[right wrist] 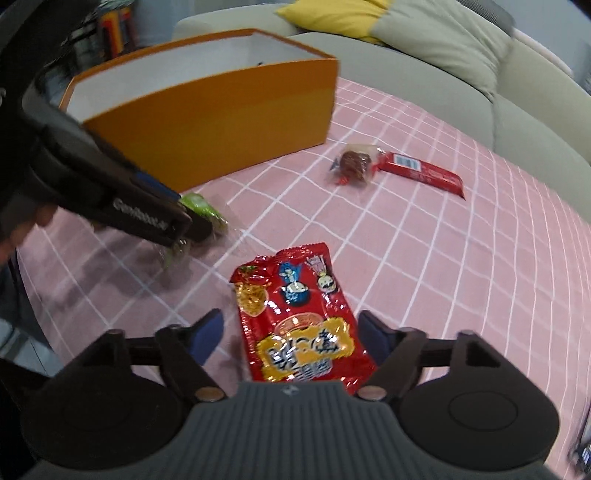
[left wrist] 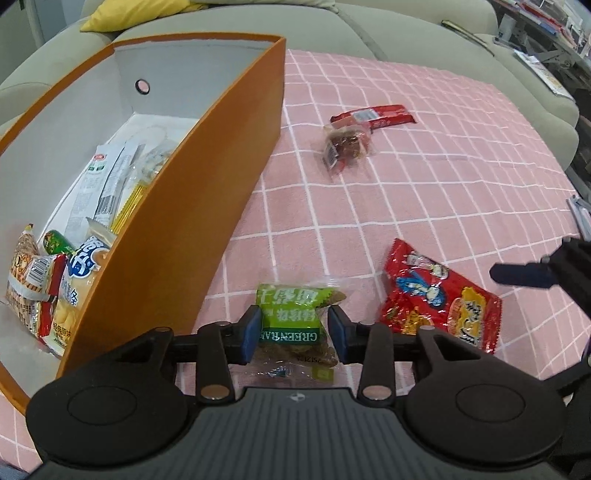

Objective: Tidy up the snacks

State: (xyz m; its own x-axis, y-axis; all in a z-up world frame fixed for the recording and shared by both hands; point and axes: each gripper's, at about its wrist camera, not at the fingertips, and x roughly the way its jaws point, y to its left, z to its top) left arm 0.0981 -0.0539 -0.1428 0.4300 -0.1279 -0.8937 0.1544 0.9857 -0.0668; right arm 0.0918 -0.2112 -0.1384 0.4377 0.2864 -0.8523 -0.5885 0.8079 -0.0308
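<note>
**Four snack packets counted outside the orange box**

Four packets are seen lying loose on the pink checked cloth (left wrist: 424,192): one green packet (left wrist: 291,321), one large red packet (right wrist: 299,325), one small clear packet of brown snack (left wrist: 345,146) and one long red bar wrapper (right wrist: 421,171). The last two lie touching each other, well apart from the nearer pair.

One orange box (left wrist: 207,206) is stood at the left of the cloth, with several packets already piled on its white floor; an exact count cannot be made, since they overlap.

Two tools are in view. The left tool (left wrist: 293,330) is set around the green packet, its blue pads (left wrist: 251,328) close at either side; whether they actually press on it cannot be told. The right tool (right wrist: 291,338) is spread wide, and the large red packet lies flat between its pads, untouched by either.

A pale sofa (right wrist: 443,81) with one yellow cushion (right wrist: 332,14) is seen behind.
</note>
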